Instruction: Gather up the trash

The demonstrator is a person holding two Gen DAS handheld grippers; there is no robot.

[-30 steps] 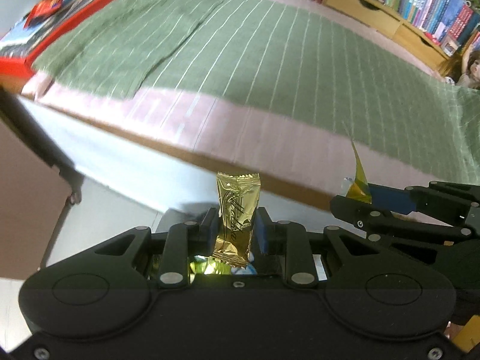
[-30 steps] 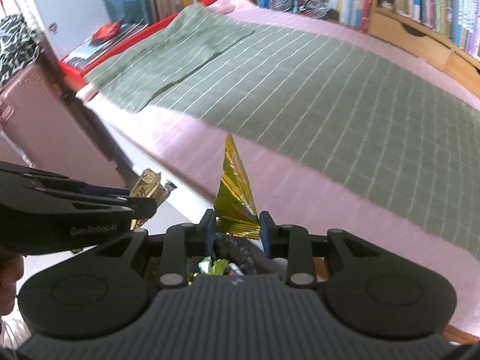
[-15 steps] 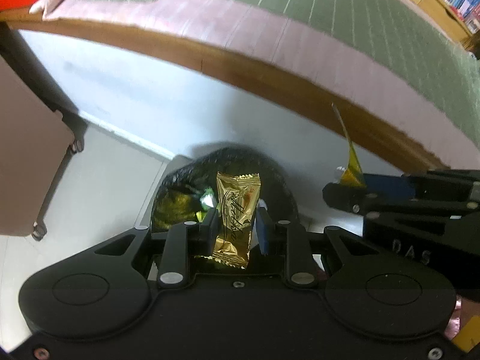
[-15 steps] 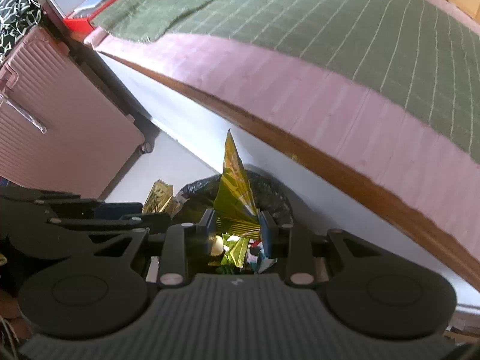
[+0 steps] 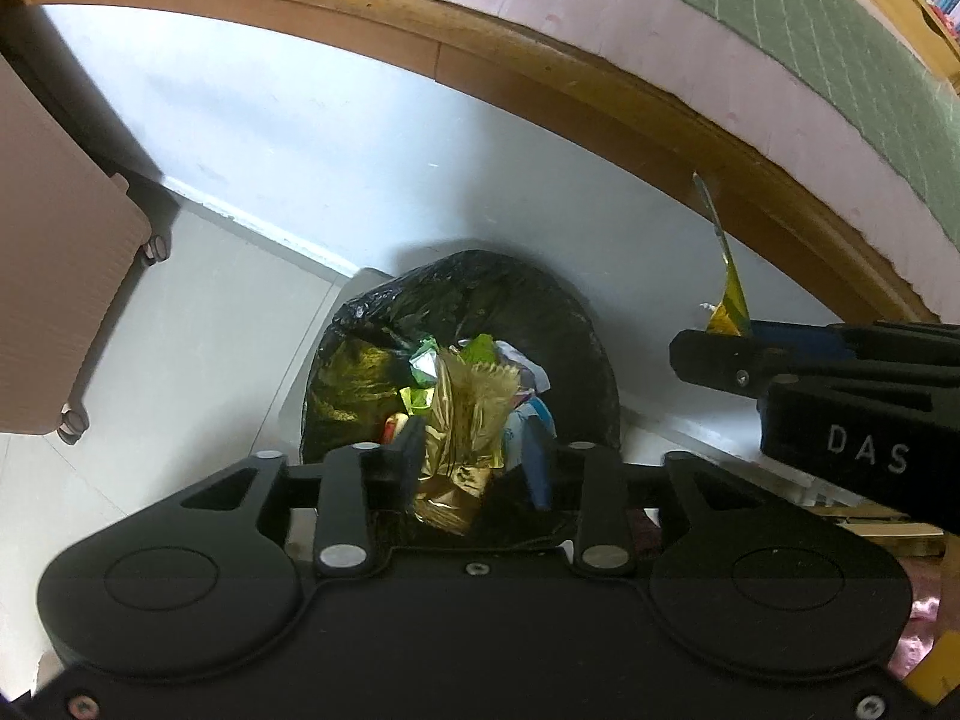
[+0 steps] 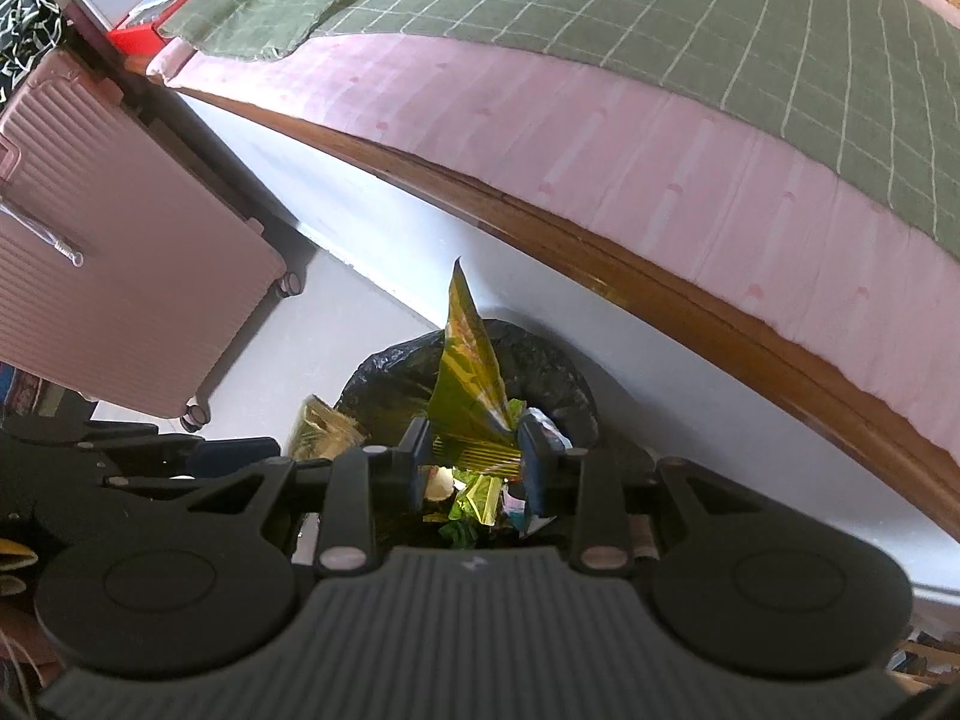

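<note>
2 grippers [image 5: 474, 468] [image 6: 474, 465], 2 gold wrappers [image 5: 462, 426] [image 6: 471, 408], 1 trash bag [image 5: 570, 336], 1 suitcase [image 6: 108, 252], 1 bed [image 6: 600, 138].

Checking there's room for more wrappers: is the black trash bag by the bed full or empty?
Partly full. The black trash bag gapes open beside the bed frame, with crumpled wrappers piled inside near its rim.

Your left gripper [image 5: 474, 468] is black with blue pads and carries a crinkled gold wrapper [image 5: 465, 444]. Your right gripper [image 6: 477, 462] is black too, with a shiny gold-and-green striped foil wrapper [image 6: 471, 396]. The bin bag [image 5: 480, 312] below is glossy black. The blanket [image 6: 660, 12] is green with a white grid, the sheet [image 6: 540, 132] pink, the suitcase [image 6: 108, 252] ribbed pink.
</note>
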